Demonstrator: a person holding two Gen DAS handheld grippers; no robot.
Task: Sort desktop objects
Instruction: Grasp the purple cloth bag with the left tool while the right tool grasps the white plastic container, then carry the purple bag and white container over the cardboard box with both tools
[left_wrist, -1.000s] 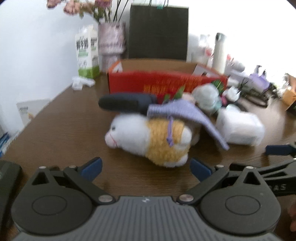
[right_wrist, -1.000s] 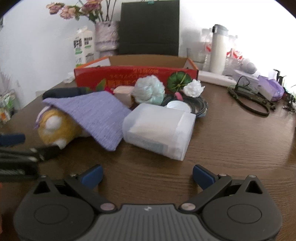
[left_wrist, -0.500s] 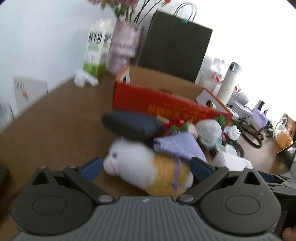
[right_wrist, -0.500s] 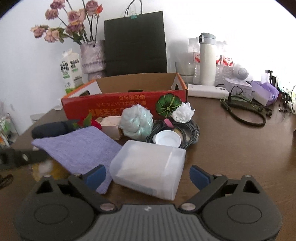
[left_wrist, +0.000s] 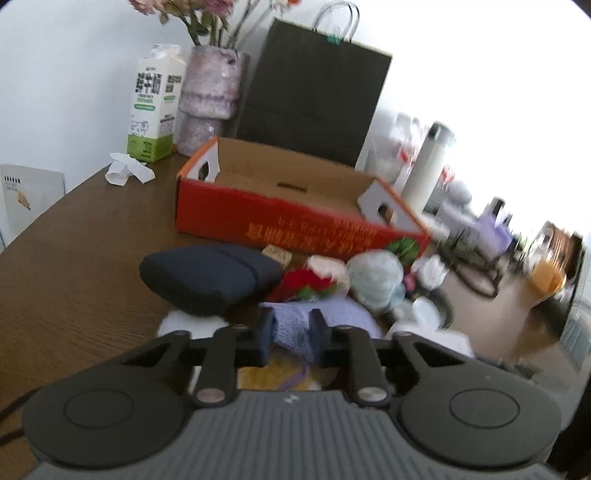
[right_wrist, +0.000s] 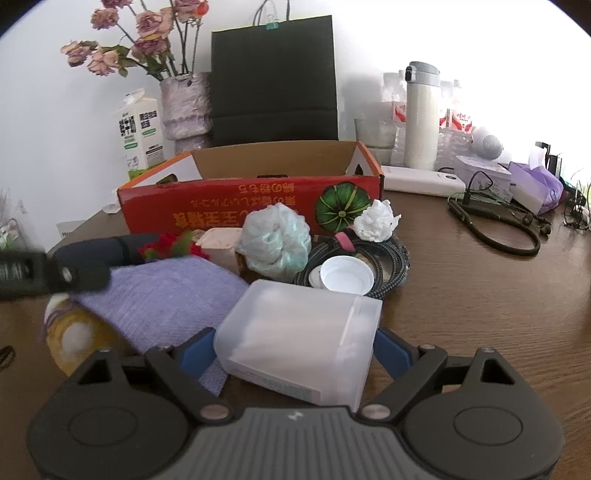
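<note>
- My left gripper (left_wrist: 291, 334) is closing, pinching the knitted lilac cloth (left_wrist: 295, 325) in front of the red box (left_wrist: 295, 221).
- My right gripper (right_wrist: 295, 350) is closing, jaws flanking the frosted case (right_wrist: 299, 343).

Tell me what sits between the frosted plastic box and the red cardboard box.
In the right wrist view, a white cap on a coiled braided cable, plus a pale green mesh puff, lie between the frosted plastic box and the red cardboard box.

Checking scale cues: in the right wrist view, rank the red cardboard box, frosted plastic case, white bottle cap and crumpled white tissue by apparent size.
1. red cardboard box
2. frosted plastic case, nearest the camera, so enlarged
3. white bottle cap and crumpled white tissue: look alike, unranked
</note>
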